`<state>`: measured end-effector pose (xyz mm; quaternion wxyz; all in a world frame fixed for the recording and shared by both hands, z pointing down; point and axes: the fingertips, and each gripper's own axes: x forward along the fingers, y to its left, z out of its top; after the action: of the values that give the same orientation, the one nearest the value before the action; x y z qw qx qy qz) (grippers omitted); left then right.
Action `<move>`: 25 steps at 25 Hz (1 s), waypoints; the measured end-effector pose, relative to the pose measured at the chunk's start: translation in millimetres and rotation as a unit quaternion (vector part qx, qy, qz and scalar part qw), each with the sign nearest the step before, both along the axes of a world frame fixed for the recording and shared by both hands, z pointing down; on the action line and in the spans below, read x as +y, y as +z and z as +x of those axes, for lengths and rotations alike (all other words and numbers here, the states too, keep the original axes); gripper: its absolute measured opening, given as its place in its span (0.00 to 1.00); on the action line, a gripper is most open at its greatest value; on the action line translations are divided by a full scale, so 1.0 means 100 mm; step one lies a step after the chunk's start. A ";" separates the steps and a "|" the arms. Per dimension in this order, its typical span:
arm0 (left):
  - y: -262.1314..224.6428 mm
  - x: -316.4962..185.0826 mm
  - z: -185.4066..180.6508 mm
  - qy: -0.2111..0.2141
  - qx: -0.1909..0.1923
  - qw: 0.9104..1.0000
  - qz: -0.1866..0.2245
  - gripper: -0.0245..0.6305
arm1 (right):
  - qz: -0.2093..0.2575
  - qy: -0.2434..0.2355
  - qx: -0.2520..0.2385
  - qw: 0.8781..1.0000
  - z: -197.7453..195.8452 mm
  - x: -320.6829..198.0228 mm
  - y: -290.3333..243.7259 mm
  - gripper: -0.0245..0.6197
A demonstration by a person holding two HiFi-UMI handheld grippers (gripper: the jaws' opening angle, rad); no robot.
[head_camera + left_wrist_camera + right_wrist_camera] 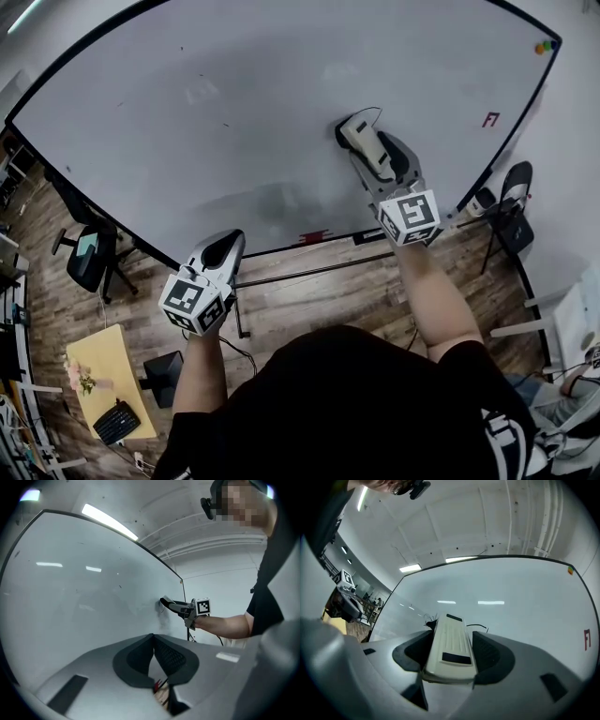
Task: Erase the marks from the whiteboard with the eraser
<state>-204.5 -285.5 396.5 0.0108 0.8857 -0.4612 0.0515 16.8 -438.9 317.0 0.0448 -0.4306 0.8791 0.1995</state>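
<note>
The whiteboard runs wide and mostly bare to the left of and above the eraser, while its black-framed right edge lies fairly near on the other side. The right gripper has its jaws clamped on the cream eraser's sides, with the eraser's front end against the board. Thin black pen strokes curl just beside that end. The left gripper hangs low by the board's bottom edge, well apart from the right one, its jaws pressed together with nothing between them. Near the right edge is a small red mark that looks like an F and a stroke; I cannot read it surely. Coloured magnets sit in the top right corner. A faint grey smear clouds the lower middle of the board. Below is wood-plank floor, with an office chair at left, a folding chair at right, and a yellow table bearing a keyboard.
</note>
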 end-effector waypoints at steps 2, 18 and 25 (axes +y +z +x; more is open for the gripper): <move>0.01 -0.01 -0.04 -0.001 -0.001 1.000 -0.002 0.06 | 0.003 0.009 0.008 1.000 -0.03 -0.06 0.04 0.45; 0.07 -0.03 -0.11 0.003 0.005 1.000 -0.005 0.06 | 0.022 0.037 0.066 0.997 -0.14 -0.13 0.19 0.45; 0.12 0.02 -0.13 0.003 0.003 1.000 -0.006 0.06 | 0.002 0.049 0.091 0.995 -0.12 -0.15 0.46 0.45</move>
<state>-217.9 -283.9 408.4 0.0178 0.8869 -0.4587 0.0514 4.4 -454.3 362.7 -0.0447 -0.4532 0.8569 0.2417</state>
